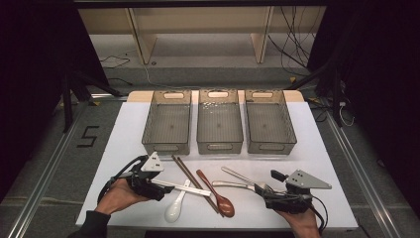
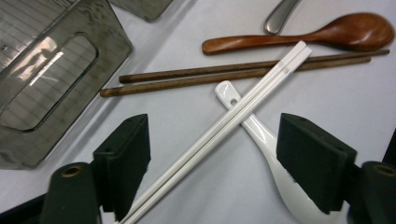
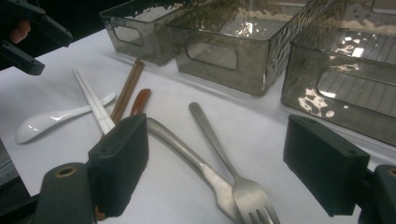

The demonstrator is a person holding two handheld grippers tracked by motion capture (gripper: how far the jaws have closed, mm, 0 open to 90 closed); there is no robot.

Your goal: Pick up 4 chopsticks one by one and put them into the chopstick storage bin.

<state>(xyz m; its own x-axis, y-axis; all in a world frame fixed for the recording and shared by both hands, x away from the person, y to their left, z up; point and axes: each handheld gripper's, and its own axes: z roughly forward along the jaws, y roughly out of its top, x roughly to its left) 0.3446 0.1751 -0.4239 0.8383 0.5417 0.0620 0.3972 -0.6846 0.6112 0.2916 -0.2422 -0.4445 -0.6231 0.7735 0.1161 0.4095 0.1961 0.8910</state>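
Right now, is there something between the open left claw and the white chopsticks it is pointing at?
Nothing visible does. In the left gripper view the white chopsticks run straight between the open jaws of the left claw. They lie across the white spoon, which is underneath, and their far ends cross the brown chopsticks.

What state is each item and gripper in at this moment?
Left bin: empty, upright.
Middle bin: empty, upright.
Right bin: empty, upright.
White chopsticks: flat, crossing over the white spoon's handle.
White spoon: on the table, bowl up.
Brown chopsticks: flat, side by side.
Wooden spoon: on the table.
Fork: on the table.
Left gripper: open, around the white chopsticks.
Right gripper: open, over the fork.
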